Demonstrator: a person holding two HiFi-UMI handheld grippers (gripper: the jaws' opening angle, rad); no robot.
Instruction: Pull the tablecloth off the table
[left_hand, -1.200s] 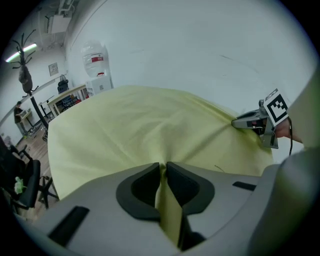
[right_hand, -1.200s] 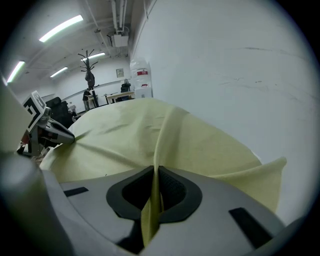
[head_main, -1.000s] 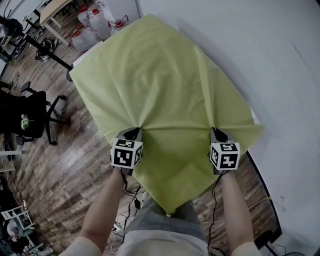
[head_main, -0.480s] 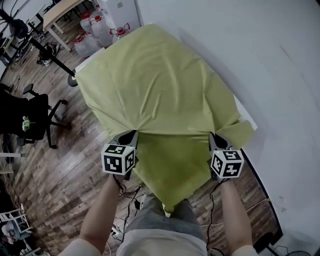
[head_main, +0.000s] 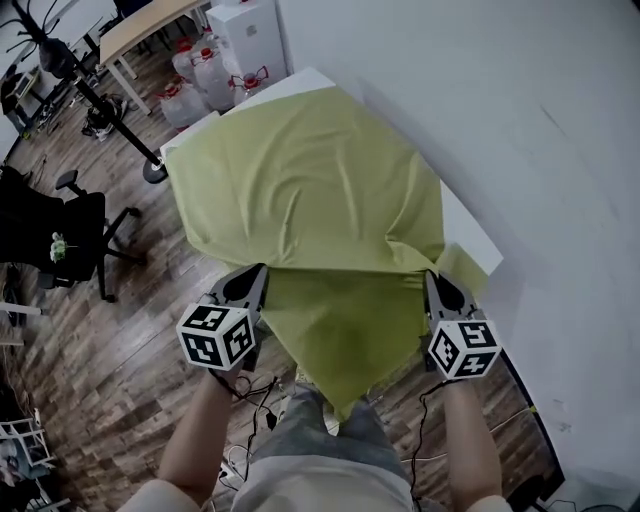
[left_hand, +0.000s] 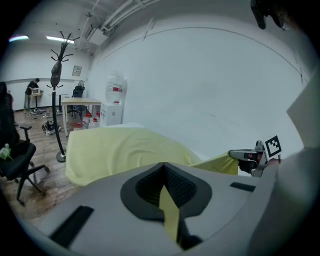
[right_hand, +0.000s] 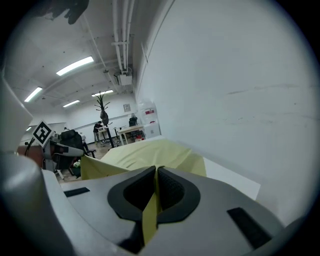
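A yellow-green tablecloth covers most of a white table that stands against the wall. Its near edge is lifted off the table and hangs in a point in front of the person. My left gripper is shut on the cloth's near left edge. My right gripper is shut on the near right edge. In the left gripper view a strip of cloth runs between the jaws, and the cloth drapes beyond. In the right gripper view a cloth strip is pinched between the jaws.
White wall runs along the table's right side. A black office chair stands on the wood floor at left, with a coat stand behind it. Water jugs and a white dispenser sit past the table's far end. Cables lie by the person's feet.
Both grippers have risen and drawn back toward the person with the cloth's near edge. The cloth has slid off the table's far end and right side, baring white tabletop.
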